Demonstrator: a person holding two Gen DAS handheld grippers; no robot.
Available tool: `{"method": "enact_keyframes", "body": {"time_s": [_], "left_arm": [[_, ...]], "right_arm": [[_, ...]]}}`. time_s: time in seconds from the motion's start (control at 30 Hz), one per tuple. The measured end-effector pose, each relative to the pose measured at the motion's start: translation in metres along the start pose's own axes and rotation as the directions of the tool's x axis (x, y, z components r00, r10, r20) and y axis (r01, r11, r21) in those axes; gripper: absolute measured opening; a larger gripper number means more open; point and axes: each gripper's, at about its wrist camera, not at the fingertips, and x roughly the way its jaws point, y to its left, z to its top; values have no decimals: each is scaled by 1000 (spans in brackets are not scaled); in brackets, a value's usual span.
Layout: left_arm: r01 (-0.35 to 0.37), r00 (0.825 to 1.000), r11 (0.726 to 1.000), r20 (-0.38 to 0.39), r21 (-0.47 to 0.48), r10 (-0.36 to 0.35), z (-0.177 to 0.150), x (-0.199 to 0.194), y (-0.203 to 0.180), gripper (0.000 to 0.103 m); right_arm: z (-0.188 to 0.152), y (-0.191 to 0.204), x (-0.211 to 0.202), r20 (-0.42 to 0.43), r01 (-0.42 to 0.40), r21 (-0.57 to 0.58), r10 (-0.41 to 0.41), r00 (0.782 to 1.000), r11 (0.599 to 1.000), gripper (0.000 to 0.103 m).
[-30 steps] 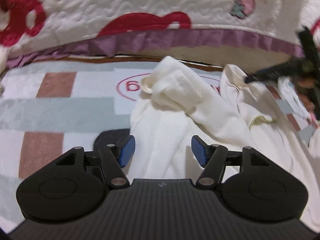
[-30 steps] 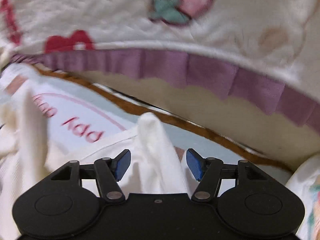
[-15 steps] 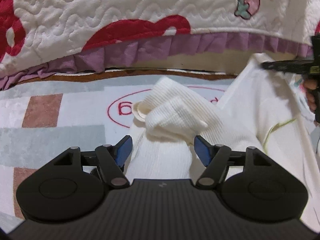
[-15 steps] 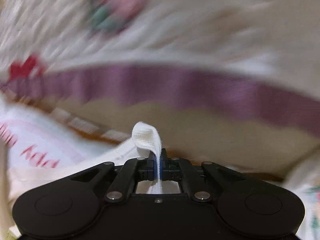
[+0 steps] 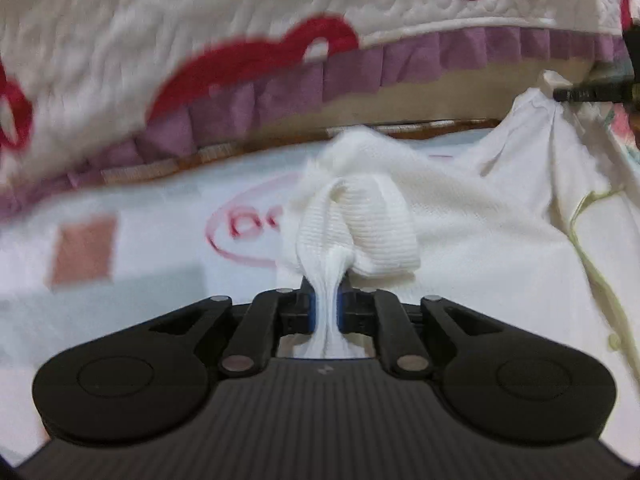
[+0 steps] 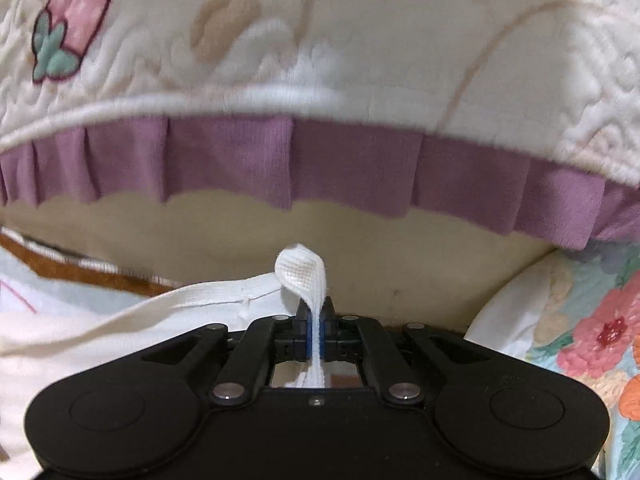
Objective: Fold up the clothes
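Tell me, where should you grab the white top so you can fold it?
By its edges. The left gripper pinches a bunched ribbed cuff of the white top from the near side; the right gripper pinches a hemmed corner. Thin edges probably fit the jaws better than the bulky middle.

Red lettering on mat (image 5: pixel 248 220) — blurred, unreadable

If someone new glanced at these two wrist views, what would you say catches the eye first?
Most striking is the white ribbed garment, bunched and pinched at the centre of each view: the left gripper is shut on a gathered fold, the right gripper on a thin edge curling above its jaws. Behind it hangs a quilted bedspread with a purple ruffle and a strawberry motif.
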Motion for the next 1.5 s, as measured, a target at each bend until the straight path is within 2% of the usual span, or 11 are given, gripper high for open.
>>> {"method": "enact_keyframes", "body": {"time_s": [0.13, 0.23, 0.3, 0.43, 0.53, 0.67, 0.8, 0.9, 1.1, 1.43, 1.5], "left_arm": [[135, 972, 953, 222, -273, -74, 6, -36, 45, 8], [65, 993, 927, 111, -369, -26, 4, -17, 67, 9], [53, 995, 930, 97, -365, -19, -3, -18, 65, 9], [30, 997, 934, 71, -355, -5, -15, -20, 60, 9], [37, 997, 930, 78, -365, -10, -19, -25, 57, 8], [226, 968, 920, 176, -320, -176, -16, -51, 50, 8], [348, 934, 922, 150, -171, -325, -20, -80, 28, 8], [371, 927, 923, 87, -103, -363, -39, -90, 12, 8], [307, 951, 938, 26, -164, -307, -86, -78, 10, 8], [289, 957, 943, 32, -164, -288, -97, -73, 8, 8], [276, 961, 948, 30, -159, -275, -98, -72, 8, 8]], "right_arm": [[8, -8, -14, 85, 43, 62, -48, 995, 997, 2], [3, -12, -4, -4, 53, 64, -53, 999, 997, 4], [-4, -7, 6, -77, 67, 15, -65, 995, 998, 27], [-7, 7, -18, 19, -5, -17, 5, 1000, 1000, 52], [2, 25, -31, 26, -158, 5, 158, 987, 987, 53], [14, 65, -28, -145, -305, -37, 297, 944, 952, 53], [5, 88, -26, -314, -413, 134, 434, 845, 901, 53], [3, 97, -21, -312, -418, 158, 447, 838, 895, 53], [3, 104, -8, -311, -489, 328, 581, 752, 809, 53], [-20, 109, -12, -260, -441, 616, 697, 668, 653, 67], [-19, 118, -14, -261, -436, 605, 683, 682, 666, 56]]}}
